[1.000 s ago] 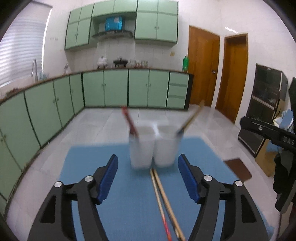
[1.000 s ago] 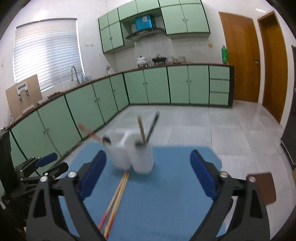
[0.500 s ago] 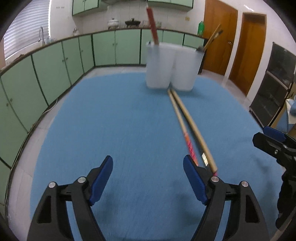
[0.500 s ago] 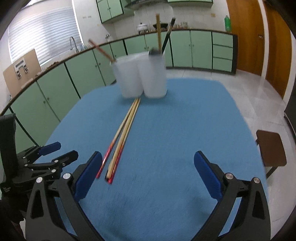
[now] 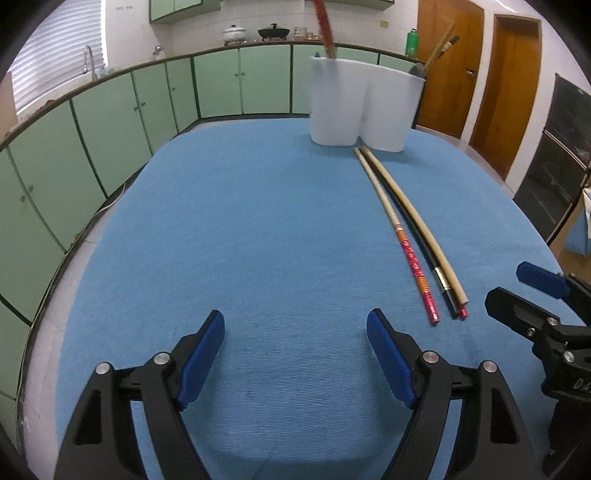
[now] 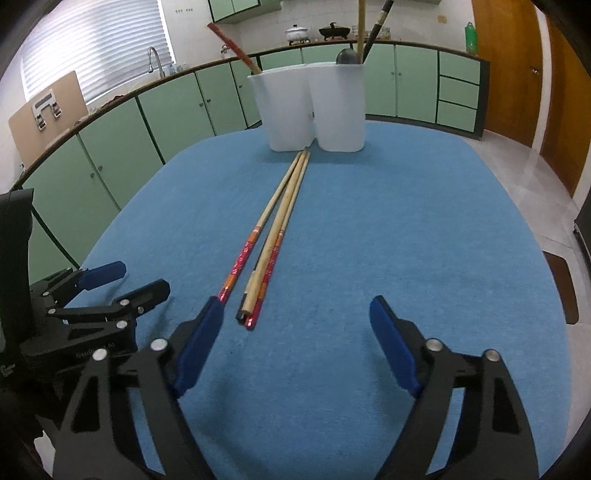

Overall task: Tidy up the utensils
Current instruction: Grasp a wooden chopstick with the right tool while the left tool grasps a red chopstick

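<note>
Several chopsticks (image 5: 410, 236) lie in a bundle on the blue table (image 5: 258, 229), pointing toward two white holder cups (image 5: 364, 105) at the far edge. The cups hold a red chopstick (image 5: 324, 29) and some wooden and dark utensils (image 5: 441, 46). In the right wrist view the chopsticks (image 6: 275, 236) and cups (image 6: 310, 107) lie straight ahead. My left gripper (image 5: 295, 328) is open and empty, low over the near table, left of the chopstick ends. My right gripper (image 6: 295, 317) is open and empty, with the chopstick ends just ahead of its left finger.
The right gripper shows at the right edge of the left wrist view (image 5: 543, 306); the left gripper shows at the left of the right wrist view (image 6: 92, 295). Green kitchen cabinets (image 5: 110, 122) curve behind the table. Wooden doors (image 5: 513, 85) stand at the right.
Both grippers have dropped from high above the cups and pulled back to the near side of the table, low over it. The cups now stand far ahead. Both stay open.
</note>
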Demonstrator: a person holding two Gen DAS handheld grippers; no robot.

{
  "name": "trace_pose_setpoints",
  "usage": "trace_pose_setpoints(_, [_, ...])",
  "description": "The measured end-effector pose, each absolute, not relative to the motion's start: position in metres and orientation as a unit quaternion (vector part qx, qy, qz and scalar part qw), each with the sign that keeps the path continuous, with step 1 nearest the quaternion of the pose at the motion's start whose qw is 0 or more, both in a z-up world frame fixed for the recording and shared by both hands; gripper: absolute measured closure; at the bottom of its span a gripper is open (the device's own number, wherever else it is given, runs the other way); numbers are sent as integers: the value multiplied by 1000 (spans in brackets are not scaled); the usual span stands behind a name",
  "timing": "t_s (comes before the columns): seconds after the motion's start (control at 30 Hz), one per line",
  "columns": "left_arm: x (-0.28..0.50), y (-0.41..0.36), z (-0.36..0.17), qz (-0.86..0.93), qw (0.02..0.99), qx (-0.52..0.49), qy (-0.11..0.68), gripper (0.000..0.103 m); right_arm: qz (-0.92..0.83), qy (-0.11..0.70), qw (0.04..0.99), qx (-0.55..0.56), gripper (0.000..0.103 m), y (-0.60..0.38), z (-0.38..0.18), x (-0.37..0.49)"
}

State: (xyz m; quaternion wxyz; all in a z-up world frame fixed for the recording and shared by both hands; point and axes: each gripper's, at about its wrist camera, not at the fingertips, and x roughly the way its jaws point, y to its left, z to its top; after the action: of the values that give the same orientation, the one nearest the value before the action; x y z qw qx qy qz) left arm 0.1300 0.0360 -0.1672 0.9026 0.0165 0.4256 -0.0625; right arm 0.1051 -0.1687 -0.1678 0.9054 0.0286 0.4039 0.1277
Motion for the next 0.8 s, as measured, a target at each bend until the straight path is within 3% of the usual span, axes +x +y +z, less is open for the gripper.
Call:
trace_pose_setpoints(0.23, [133, 47, -168, -50, 903, 7, 427, 25, 141, 415, 899, 20, 45, -154, -173, 110])
trace_pose_setpoints(0.43, [132, 46, -168, -52, 902, 11, 428, 24, 147, 428, 891, 28, 75, -152, -178, 116])
trace_pose_setpoints(0.5, [132, 44, -168, -52, 902, 13, 428, 24, 157, 429, 889, 37, 94, -155, -178, 116])
trace_pose_setpoints(0.8, [131, 38, -168, -59, 901, 12, 430, 24, 144, 424, 892, 52, 97, -176, -177, 109])
